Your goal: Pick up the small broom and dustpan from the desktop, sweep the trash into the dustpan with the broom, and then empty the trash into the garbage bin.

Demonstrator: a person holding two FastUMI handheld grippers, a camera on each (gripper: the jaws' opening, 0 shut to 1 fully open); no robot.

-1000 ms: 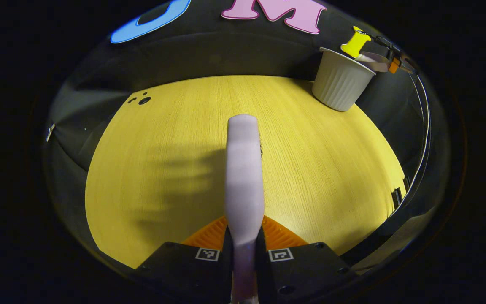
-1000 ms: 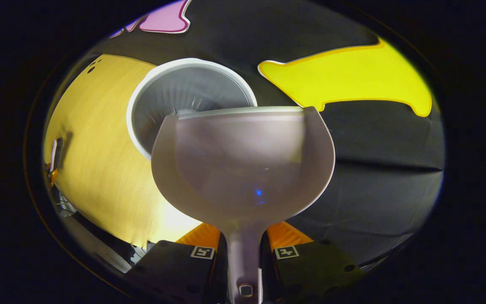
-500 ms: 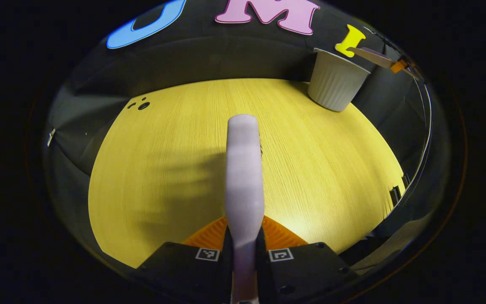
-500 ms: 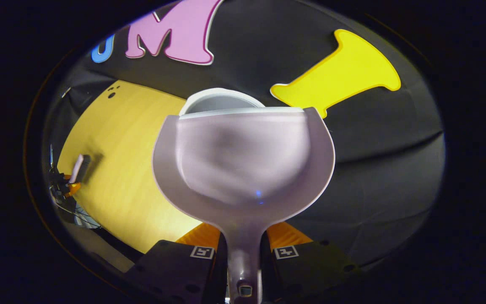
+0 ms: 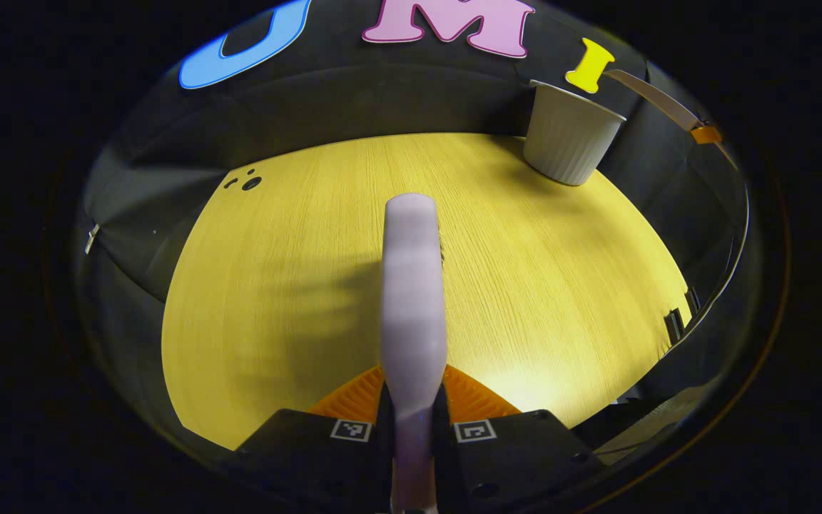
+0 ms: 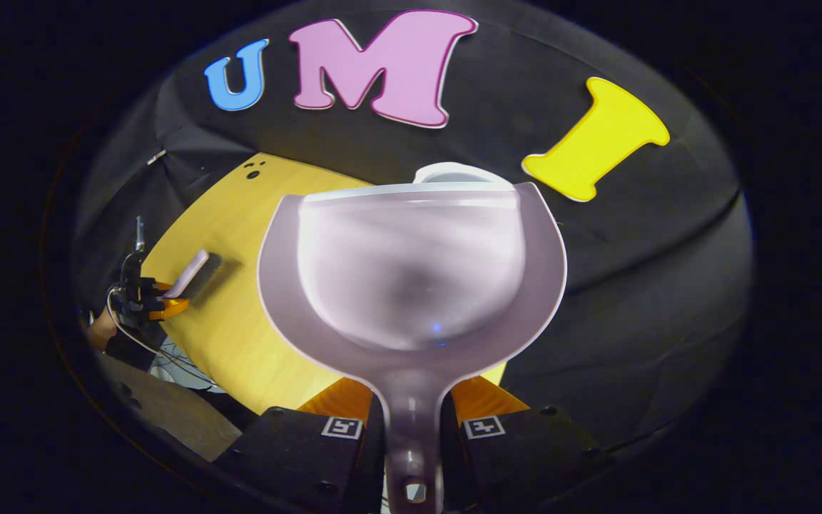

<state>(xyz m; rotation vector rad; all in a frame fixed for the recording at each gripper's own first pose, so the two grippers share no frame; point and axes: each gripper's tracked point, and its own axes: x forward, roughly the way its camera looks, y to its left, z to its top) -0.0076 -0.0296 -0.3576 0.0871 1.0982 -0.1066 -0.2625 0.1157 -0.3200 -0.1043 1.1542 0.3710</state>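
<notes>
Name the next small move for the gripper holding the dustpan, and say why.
Probably lower the dustpan to the yellow desktop and let go. Its scoop looks bare of trash, the bin sits just behind it, and the right gripper grips its handle.

Broom handle (image 5: 414, 285): smooth matt plastic, pale lilac. Dustpan (image 6: 411, 271): same smooth plastic, slight sheen inside the pan. Bin (image 5: 569, 135): ribbed matt plastic, off-white. Desktop (image 5: 297, 235): yellow wood-grain finish, fine straight lines, low gloss. Wall (image 6: 639, 271): matt black cloth, creased.
</notes>
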